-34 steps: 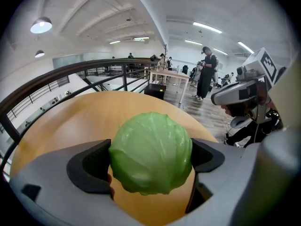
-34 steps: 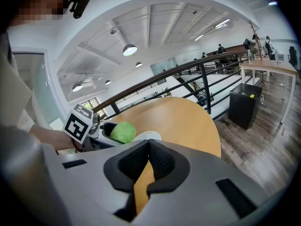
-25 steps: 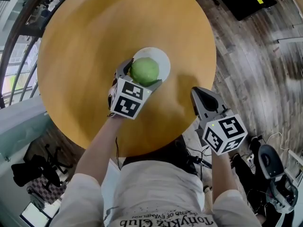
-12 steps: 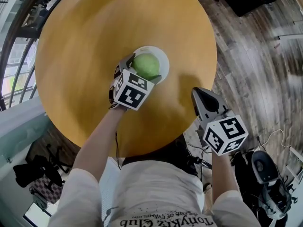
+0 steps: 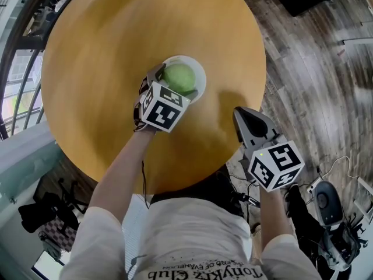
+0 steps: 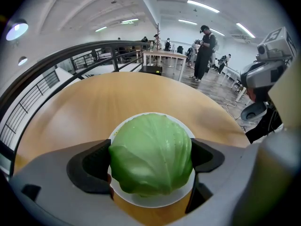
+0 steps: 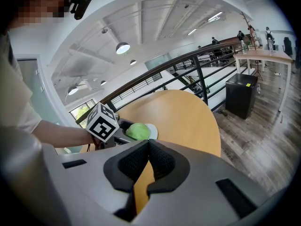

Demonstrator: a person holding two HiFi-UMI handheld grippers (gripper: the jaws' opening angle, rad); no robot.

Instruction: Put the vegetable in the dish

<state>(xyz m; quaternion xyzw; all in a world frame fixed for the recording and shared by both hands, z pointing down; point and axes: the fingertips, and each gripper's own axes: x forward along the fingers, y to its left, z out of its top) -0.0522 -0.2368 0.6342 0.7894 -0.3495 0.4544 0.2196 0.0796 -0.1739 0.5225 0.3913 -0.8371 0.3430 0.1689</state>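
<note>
Green cabbage (image 6: 150, 145), clamped in the left tool (image 6: 151, 157), hangs over a white dish (image 5: 199, 70) on the desk (image 5: 111, 39). The right tool (image 7: 148, 147) is closed, empty.

The left gripper (image 5: 173, 86) clamps the cabbage (image 6: 151, 152); the right gripper (image 7: 148, 164) has its fingers together.

The cabbage (image 6: 151, 154) covers most of the white dish (image 6: 146, 200); whether it rests on it cannot be told. In the head view the left gripper (image 5: 175, 81) is half hidden under its marker cube (image 5: 160, 108), and the round table (image 5: 105, 51) is cut off at the top edge
</note>
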